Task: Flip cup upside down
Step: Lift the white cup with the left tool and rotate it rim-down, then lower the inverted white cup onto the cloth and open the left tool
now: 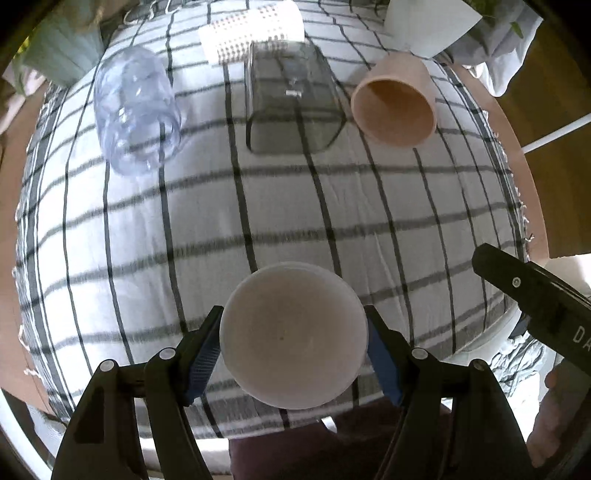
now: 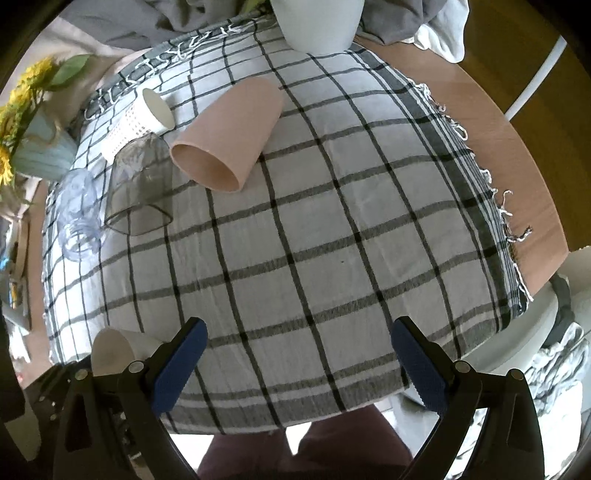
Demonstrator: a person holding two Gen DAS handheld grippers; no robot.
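My left gripper (image 1: 293, 334) is shut on a white cup (image 1: 293, 334), its blue pads (image 1: 201, 360) pressed to the cup's sides. The cup's open mouth faces the camera, above the near edge of the checked cloth (image 1: 295, 206). The same white cup (image 2: 110, 350) shows at the lower left of the right wrist view, held in the left gripper. My right gripper (image 2: 297, 354) is open and empty above the cloth's near edge (image 2: 314, 258). Its black body (image 1: 532, 295) shows at the right of the left wrist view.
Lying on their sides at the far end of the cloth: a pink cup (image 1: 395, 107) (image 2: 225, 140), a smoky clear square cup (image 1: 291, 99) (image 2: 138, 188), a clear bluish cup (image 1: 136, 110) (image 2: 77, 218) and a white dotted cup (image 1: 251, 31) (image 2: 138, 118). A white pot (image 2: 317, 22) stands behind. Bare wooden table (image 2: 517, 147) lies right.
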